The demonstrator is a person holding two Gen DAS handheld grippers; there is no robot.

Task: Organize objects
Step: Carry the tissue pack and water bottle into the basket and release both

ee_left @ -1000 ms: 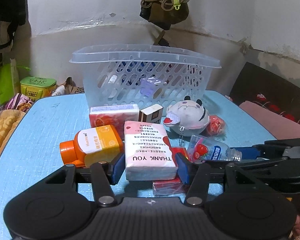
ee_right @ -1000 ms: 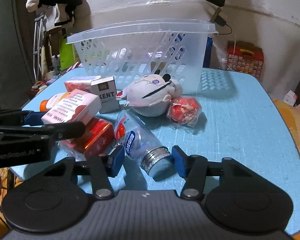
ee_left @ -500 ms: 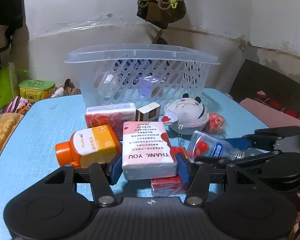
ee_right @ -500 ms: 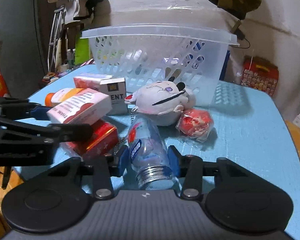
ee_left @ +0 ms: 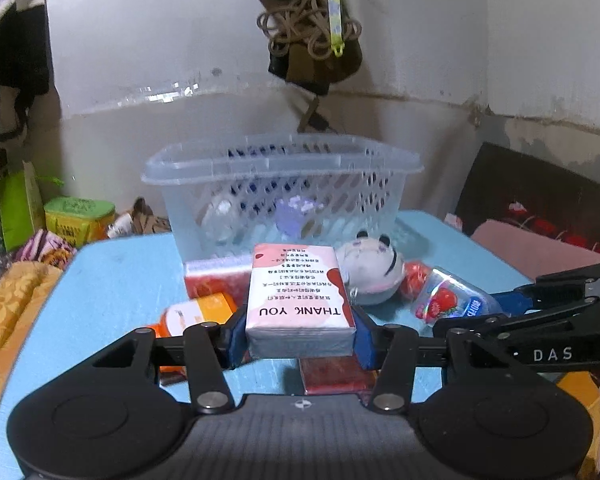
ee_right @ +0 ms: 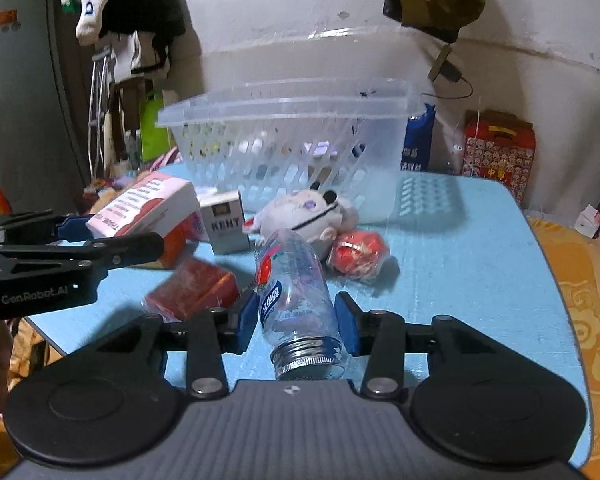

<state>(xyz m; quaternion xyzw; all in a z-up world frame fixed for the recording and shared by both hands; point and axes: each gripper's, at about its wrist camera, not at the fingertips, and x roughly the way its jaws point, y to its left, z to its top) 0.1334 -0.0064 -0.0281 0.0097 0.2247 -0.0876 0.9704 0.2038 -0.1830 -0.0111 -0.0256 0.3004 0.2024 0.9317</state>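
So the left claw (ee_left: 300, 338) is clamped on the pink "THANK YOU" tissue pack (ee_left: 299, 294), jaws closing a touch, while the right claw (ee_right: 296, 322) pinches the clear bottle (ee_right: 298, 300), both lifted off the tabletop (ee_right: 460, 264) with the basket (ee_left: 280, 184) straight ahead.

My left wrist camera looks forward and slightly down, close over the blue table (ee_left: 112, 280); my right one does likewise. Both see the basket (ee_left: 284, 184) (ee_right: 300, 132) ahead.
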